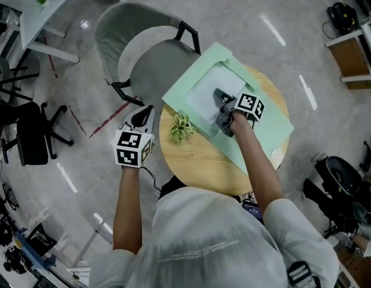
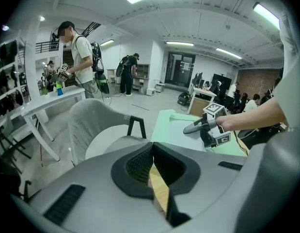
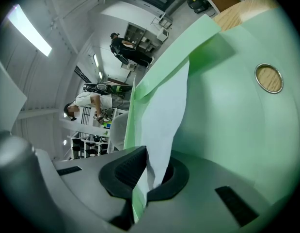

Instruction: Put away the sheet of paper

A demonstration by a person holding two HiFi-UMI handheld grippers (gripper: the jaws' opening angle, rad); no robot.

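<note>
A white sheet of paper (image 1: 203, 92) lies in an open pale green folder (image 1: 260, 138) on a round wooden table (image 1: 191, 161). My right gripper (image 1: 220, 96) is over the folder's middle, shut on the sheet's near edge. In the right gripper view the sheet (image 3: 164, 115) rises from between the shut jaws (image 3: 146, 152), with a green edge of the folder (image 3: 227, 106) right beside it. My left gripper (image 1: 143, 116) hangs off the table's left edge, shut and empty. In its own view its tips (image 2: 152, 147) meet with nothing between them.
A small potted plant (image 1: 182, 127) stands on the table just left of the folder. A grey armchair (image 1: 149, 59) is pushed up against the table's far side. White desks (image 1: 41, 17) and black office chairs (image 1: 29, 131) stand on the floor at the left. People stand far off (image 2: 82, 62).
</note>
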